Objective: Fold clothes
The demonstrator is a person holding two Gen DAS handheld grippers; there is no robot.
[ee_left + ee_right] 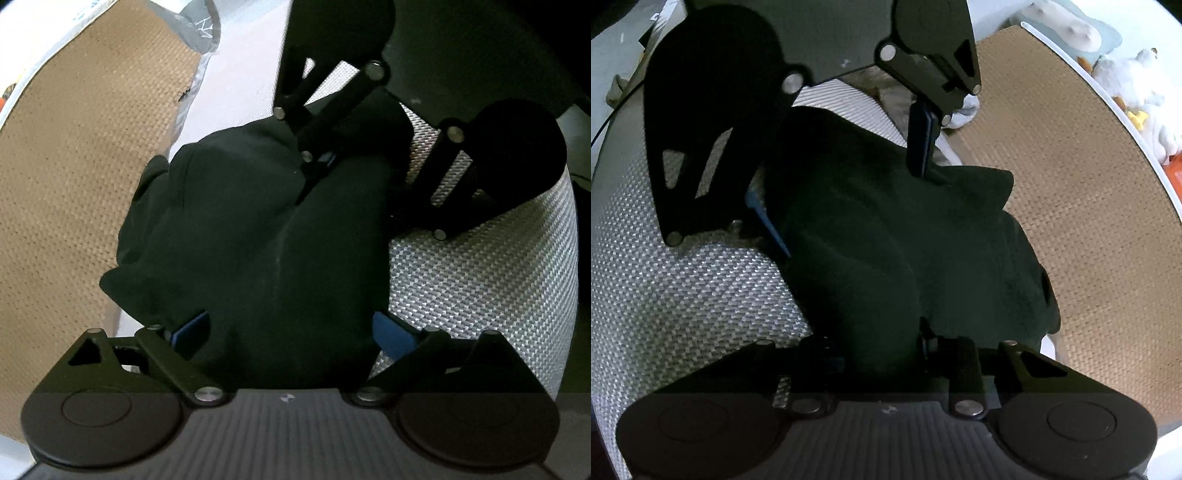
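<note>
A black garment [258, 236] lies bunched across the seam where a grey woven cushion [480, 277] meets a tan woven mat [74, 184], with one loose corner spilling onto the mat. The left gripper [291, 328] stands released, its blue pads [391, 332] spread wide on either side of the cloth. The right gripper [882, 350] is narrowed onto a raised fold of the garment and seems to grasp it, though the dark fabric hides the pads.
</note>
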